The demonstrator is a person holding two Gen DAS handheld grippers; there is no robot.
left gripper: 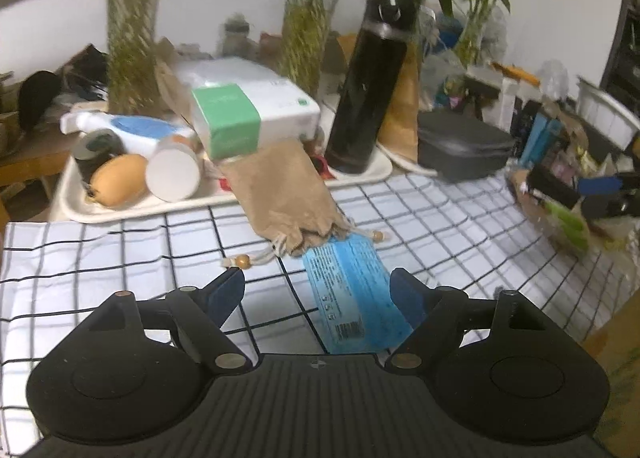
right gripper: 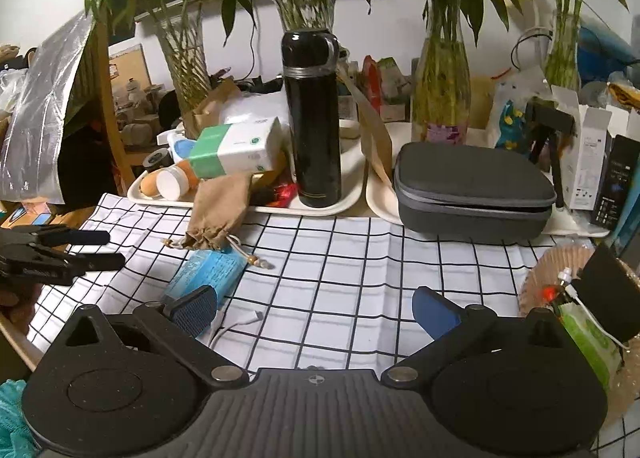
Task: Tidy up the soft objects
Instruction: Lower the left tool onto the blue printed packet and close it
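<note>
Here both sets of jaws stand wide and empty — the left gripper straddling the blue packet.

Blue packet: print blurred, possibly "555".

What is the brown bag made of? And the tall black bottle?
The brown bag looks like soft, matte suede-like cloth: it sags and gathers at a drawstring. The tall black bottle looks like glossy painted metal, maybe steel; light glints off it.
</note>
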